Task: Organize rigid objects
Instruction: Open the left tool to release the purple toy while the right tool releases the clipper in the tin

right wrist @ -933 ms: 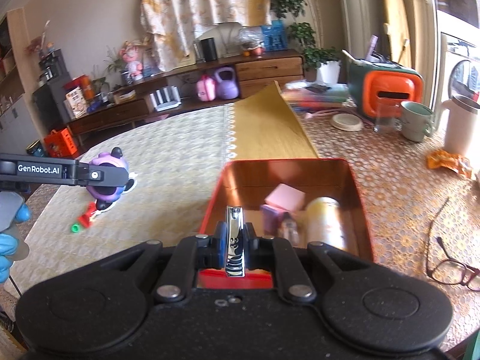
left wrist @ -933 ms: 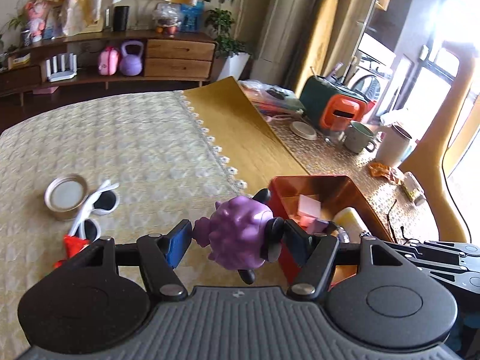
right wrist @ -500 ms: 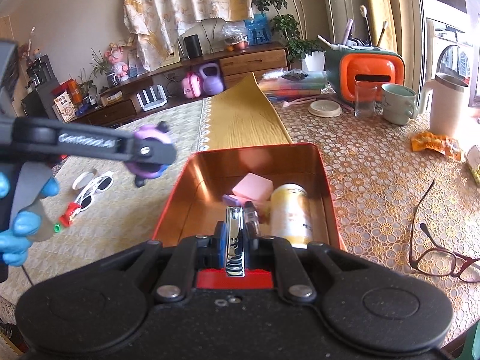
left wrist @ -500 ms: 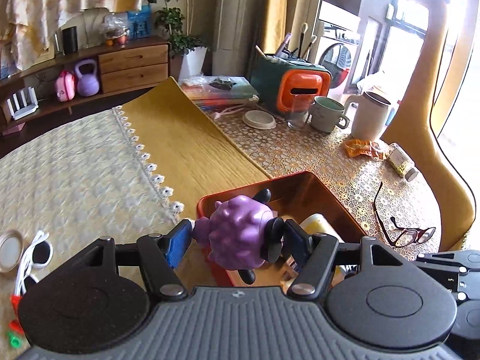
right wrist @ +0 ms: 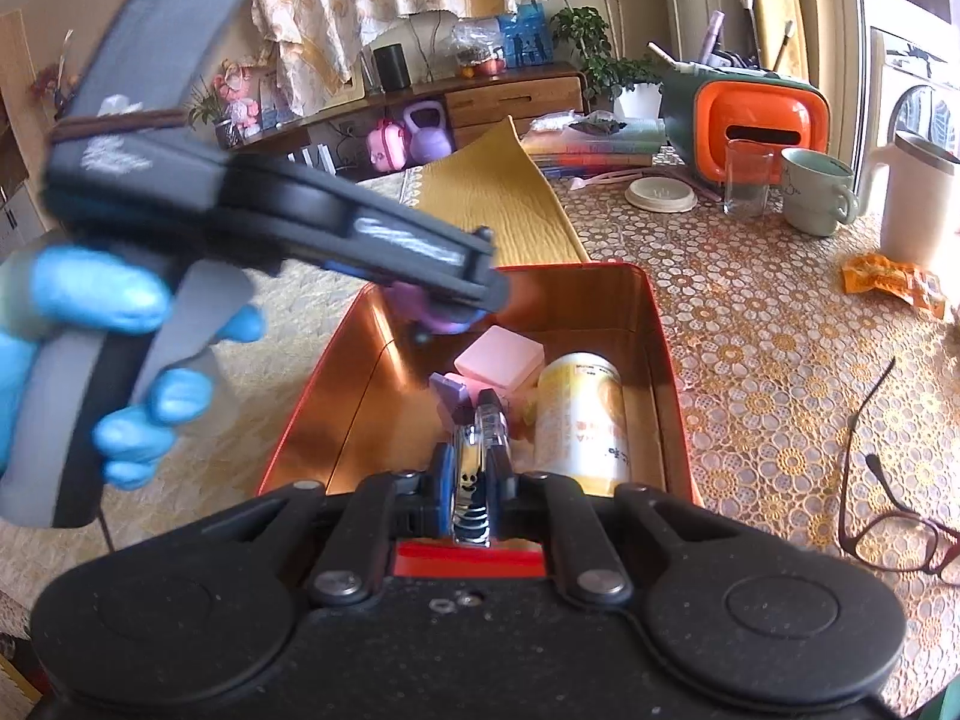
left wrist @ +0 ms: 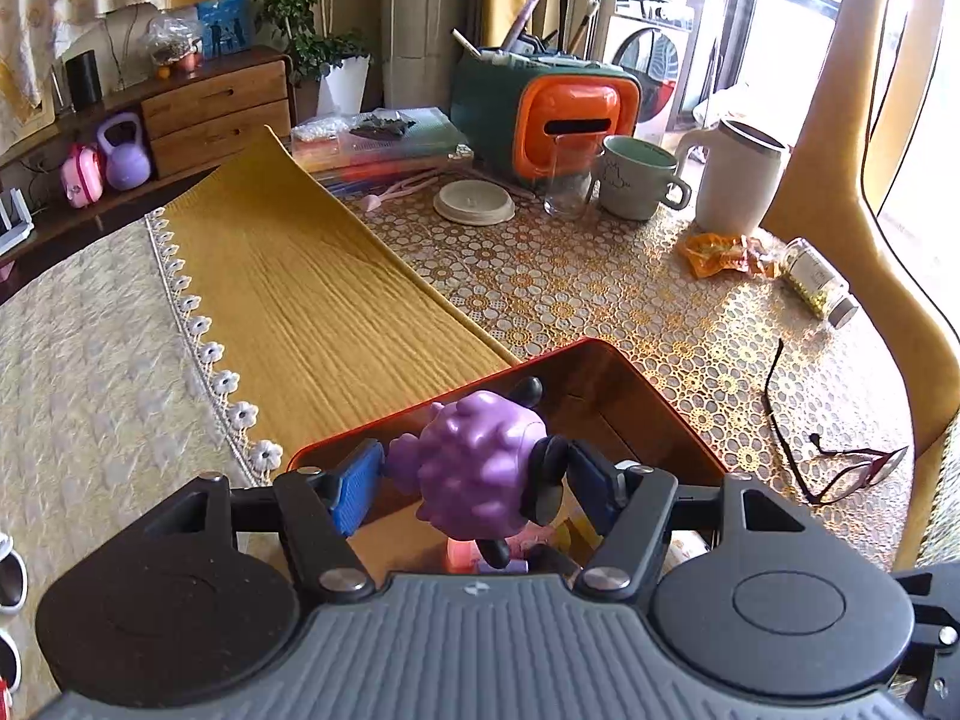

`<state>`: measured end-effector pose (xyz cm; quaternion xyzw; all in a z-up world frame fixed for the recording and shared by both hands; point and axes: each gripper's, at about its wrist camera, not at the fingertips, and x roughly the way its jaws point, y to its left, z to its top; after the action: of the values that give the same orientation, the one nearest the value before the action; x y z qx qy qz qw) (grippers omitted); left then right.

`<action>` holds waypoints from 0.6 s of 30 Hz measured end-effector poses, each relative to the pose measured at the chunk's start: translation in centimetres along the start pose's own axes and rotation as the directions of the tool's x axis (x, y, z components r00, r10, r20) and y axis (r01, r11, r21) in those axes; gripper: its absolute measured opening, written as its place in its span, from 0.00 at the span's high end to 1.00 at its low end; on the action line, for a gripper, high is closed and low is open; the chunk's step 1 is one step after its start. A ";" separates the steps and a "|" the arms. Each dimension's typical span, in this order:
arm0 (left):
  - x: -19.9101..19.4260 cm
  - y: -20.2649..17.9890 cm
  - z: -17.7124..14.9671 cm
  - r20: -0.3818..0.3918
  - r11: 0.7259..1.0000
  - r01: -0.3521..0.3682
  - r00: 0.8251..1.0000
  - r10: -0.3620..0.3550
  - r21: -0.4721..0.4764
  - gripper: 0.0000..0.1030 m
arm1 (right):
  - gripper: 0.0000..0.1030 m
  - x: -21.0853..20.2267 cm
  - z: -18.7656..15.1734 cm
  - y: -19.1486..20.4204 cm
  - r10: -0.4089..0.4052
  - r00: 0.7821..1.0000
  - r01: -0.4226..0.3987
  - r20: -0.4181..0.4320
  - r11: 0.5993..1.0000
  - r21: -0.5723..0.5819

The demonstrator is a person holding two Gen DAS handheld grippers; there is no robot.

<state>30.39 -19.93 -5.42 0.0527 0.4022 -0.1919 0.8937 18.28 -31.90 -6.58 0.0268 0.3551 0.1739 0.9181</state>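
Left wrist view: the left claw hangs over the red tin, clamped on a knobbly purple toy.

Right wrist view: a blue-gloved hand carries it. The right claw, pinching a shiny nail clipper, hovers at the tin's near rim.

text: none legible | left tool side: white lettering, motion-blurred, unreadable | yellow can in red tin: orange and dark print, too small to read | green mug: faint marks, unreadable | jar lying on tabletop: label illegible
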 end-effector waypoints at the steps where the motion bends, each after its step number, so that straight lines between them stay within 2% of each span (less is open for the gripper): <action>1: 0.5 -0.1 0.1 -0.007 1.000 -0.003 1.000 0.003 0.005 0.35 | 0.98 0.2 0.1 0.1 -0.001 1.000 0.001 -0.001 1.000 -0.011; 10: 3.8 -0.6 0.3 -0.067 1.000 -0.013 0.998 0.014 0.024 0.35 | 0.98 1.0 0.0 -0.2 0.014 1.000 -0.014 -0.025 1.000 -0.004; 18: 4.9 -0.8 0.2 -0.087 1.000 -0.009 0.996 0.011 0.029 0.35 | 0.93 1.4 -0.1 -0.3 0.025 0.999 -0.025 -0.032 1.000 0.012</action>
<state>33.19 -22.18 -8.89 0.0758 0.4376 -0.1906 0.8754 19.27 -31.72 -7.54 0.0337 0.3706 0.1839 0.9098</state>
